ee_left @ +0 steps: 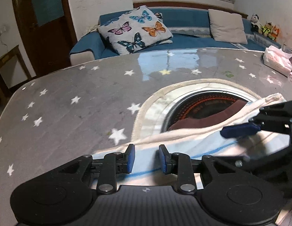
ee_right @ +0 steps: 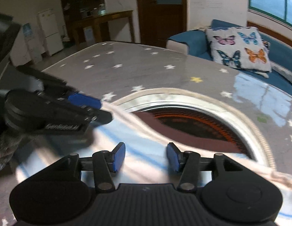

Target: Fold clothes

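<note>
A pale white garment with thin blue stripes [ee_left: 183, 143] lies on the grey star-print table [ee_left: 70, 113], partly over a round cooktop recess [ee_left: 202, 111]. My left gripper [ee_left: 147, 158] is open just above the garment's near edge, holding nothing. My right gripper [ee_right: 146, 157] is open too, hovering over the same cloth [ee_right: 146, 137]. The right gripper shows at the right of the left wrist view [ee_left: 240, 130], and the left gripper shows at the left of the right wrist view [ee_right: 85, 101]. A dark brown cloth [ee_left: 202, 118] lies in the recess, under the garment's edge.
A tissue pack [ee_left: 277, 60] sits at the table's far right corner. A blue sofa [ee_left: 183, 30] with a butterfly cushion [ee_left: 134, 30] and a beige cushion [ee_left: 227, 26] stands behind the table. A wooden door [ee_left: 42, 24] is at the left.
</note>
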`<state>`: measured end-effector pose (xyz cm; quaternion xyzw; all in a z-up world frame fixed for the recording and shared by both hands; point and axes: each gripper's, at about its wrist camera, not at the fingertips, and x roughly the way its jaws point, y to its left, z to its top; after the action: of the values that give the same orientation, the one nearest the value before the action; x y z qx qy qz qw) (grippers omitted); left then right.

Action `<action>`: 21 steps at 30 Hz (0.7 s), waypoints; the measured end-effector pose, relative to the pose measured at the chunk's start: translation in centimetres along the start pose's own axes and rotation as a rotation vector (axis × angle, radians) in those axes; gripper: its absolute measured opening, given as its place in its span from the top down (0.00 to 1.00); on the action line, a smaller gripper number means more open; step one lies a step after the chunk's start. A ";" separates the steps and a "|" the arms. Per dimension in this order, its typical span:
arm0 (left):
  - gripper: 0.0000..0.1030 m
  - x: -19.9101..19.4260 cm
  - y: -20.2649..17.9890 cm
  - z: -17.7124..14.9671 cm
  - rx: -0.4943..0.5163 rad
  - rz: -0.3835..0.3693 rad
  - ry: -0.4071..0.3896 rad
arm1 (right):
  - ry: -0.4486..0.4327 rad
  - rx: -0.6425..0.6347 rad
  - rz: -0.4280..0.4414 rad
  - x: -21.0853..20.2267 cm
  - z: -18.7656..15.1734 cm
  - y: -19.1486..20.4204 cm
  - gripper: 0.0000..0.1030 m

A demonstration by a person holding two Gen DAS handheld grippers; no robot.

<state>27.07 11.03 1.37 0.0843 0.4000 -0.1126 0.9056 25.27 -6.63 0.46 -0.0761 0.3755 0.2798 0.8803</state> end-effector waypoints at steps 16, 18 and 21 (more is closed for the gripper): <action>0.70 -2.5 3.0 -2.4 -0.053 0.003 -0.016 | -0.084 -0.212 -0.048 -2.2 -1.3 8.0 0.40; 0.69 -3.1 3.3 -2.6 -0.059 0.008 -0.022 | -0.097 -0.231 -0.046 -2.6 -1.3 8.7 0.40; 0.69 -4.0 3.8 -3.2 -0.077 0.019 -0.028 | -0.102 -0.234 -0.005 -3.2 -1.5 9.5 0.40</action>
<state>23.22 16.00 2.40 0.0514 0.3904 -0.0897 0.9148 17.33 -0.60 2.36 -0.1650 0.2948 0.3229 0.8841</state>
